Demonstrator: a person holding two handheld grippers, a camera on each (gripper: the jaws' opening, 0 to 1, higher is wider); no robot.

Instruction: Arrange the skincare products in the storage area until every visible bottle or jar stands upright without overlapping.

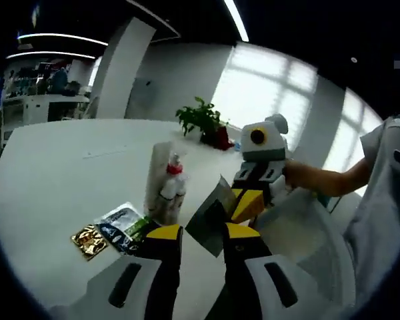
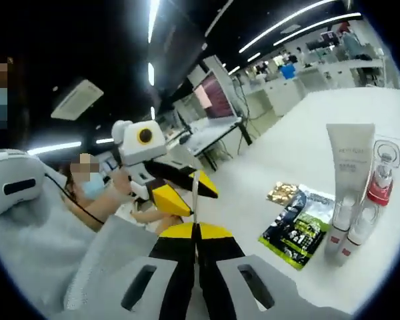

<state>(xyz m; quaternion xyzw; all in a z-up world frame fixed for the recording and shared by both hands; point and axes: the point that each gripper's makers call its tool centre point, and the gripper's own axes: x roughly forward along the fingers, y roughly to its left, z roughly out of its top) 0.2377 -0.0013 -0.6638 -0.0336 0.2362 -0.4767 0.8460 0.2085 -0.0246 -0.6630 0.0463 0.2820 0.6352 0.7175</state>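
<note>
The right hand-held gripper (image 2: 195, 230) is clamped on a thin grey sachet (image 1: 210, 213), jaws nearly closed; the left hand-held gripper (image 1: 201, 233) stands narrowly parted, empty. Tube (image 2: 349, 157) and bottles (image 2: 341, 230) stand upright on the table (image 1: 60, 173); flat packets (image 2: 295, 227) overlap, so sorting seems unfinished
</note>
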